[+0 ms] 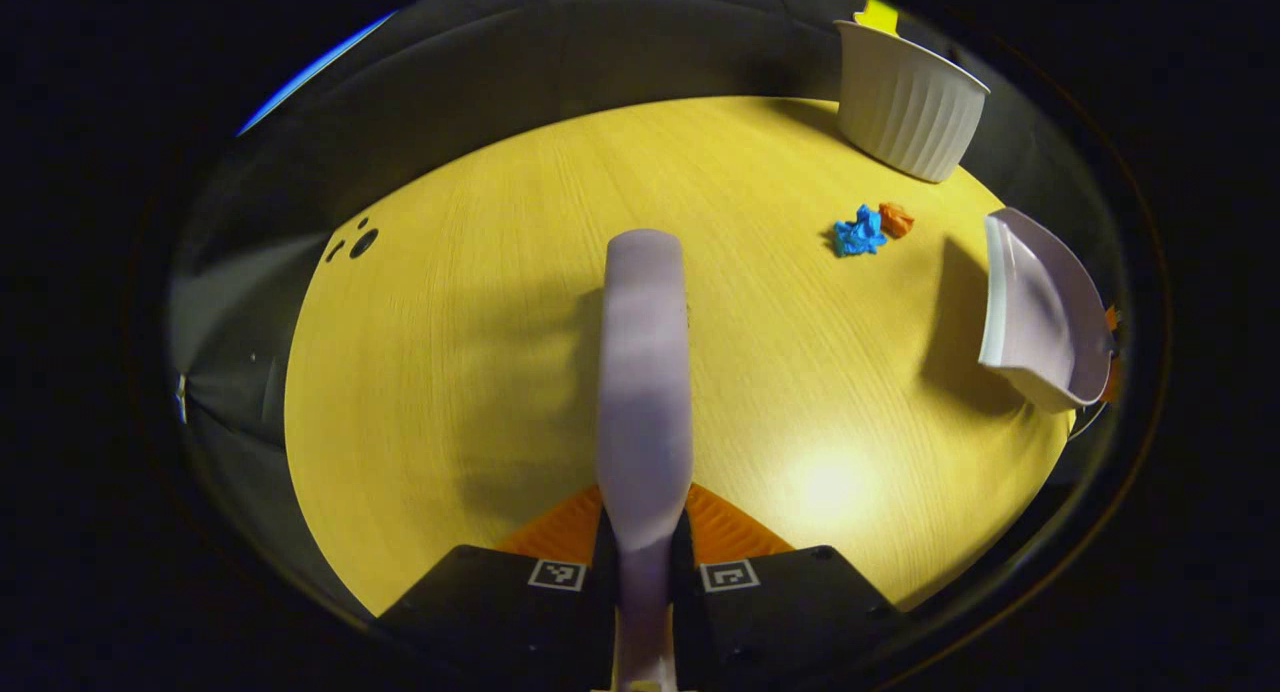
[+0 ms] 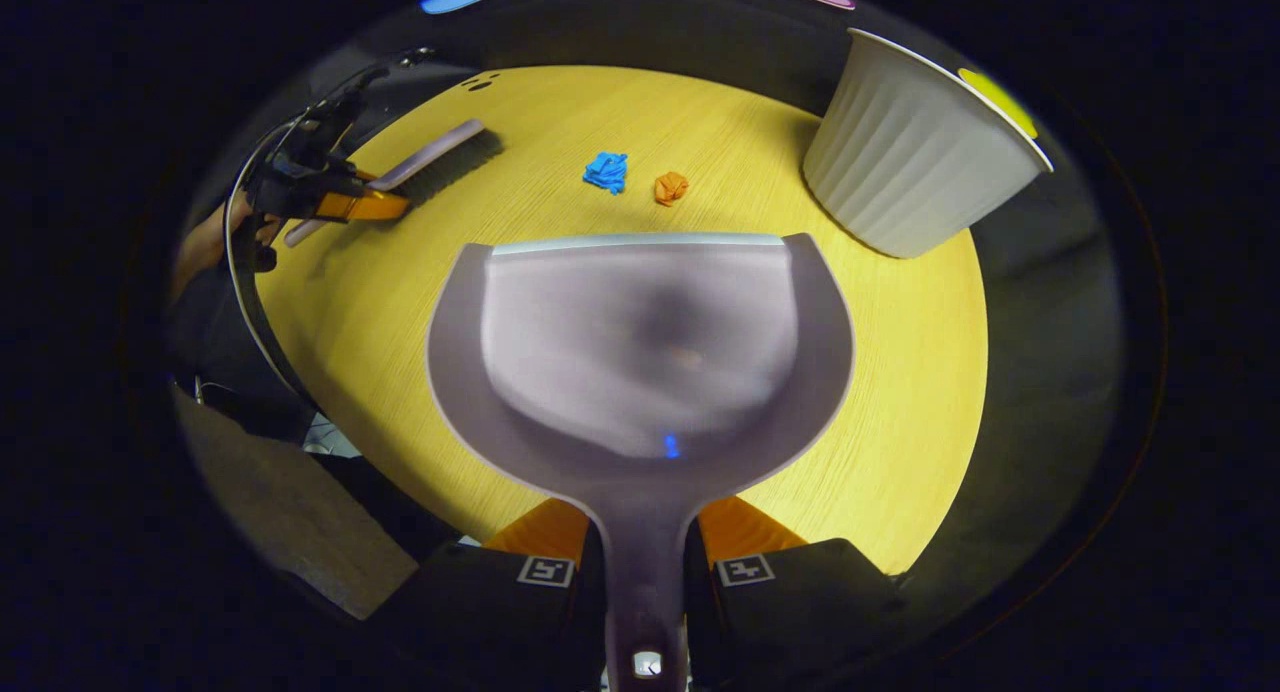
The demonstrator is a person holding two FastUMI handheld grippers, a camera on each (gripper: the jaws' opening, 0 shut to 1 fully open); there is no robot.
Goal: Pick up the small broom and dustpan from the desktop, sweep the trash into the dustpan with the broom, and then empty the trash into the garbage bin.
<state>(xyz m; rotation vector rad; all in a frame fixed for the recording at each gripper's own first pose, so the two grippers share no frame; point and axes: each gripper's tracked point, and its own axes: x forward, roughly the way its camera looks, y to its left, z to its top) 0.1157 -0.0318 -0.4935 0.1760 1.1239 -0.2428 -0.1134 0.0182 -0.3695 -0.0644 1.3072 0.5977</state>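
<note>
Yellow wood makes up the big round worktop (image 1: pixel 450 372), the largest thing here. It lies under both sets of jaws.

Next in size is the white ribbed bin (image 2: pixel 900 162). In the right gripper view it stands on the worktop, far ahead of the jaws and off to the right, tilted in the picture. In the left gripper view the bin (image 1: pixel 905 107) is far ahead and to the right too.

Then comes the pale purple dustpan (image 2: pixel 640 342). The right gripper (image 2: pixel 640 562) has its jaws closed tight on the dustpan's handle, one on each side. The pan spreads out just ahead of the jaws, with its open edge pointing away from them. In the left gripper view the dustpan (image 1: pixel 1035 312) is well off to the right, held above the worktop with a shadow beside it.

The broom (image 1: pixel 645 372) is smaller. The left gripper (image 1: pixel 645 557) has its jaws closed on it, and it sticks straight out ahead of them. In the right gripper view the broom (image 2: pixel 440 157) is far off to the left, bristles down toward the worktop, with a hand (image 2: pixel 215 237) behind that gripper.

Smallest are two bits of trash: a blue paper ball (image 2: pixel 606 170) and an orange paper ball (image 2: pixel 671 186). They lie side by side, just apart, a little past the dustpan's front edge.
</note>
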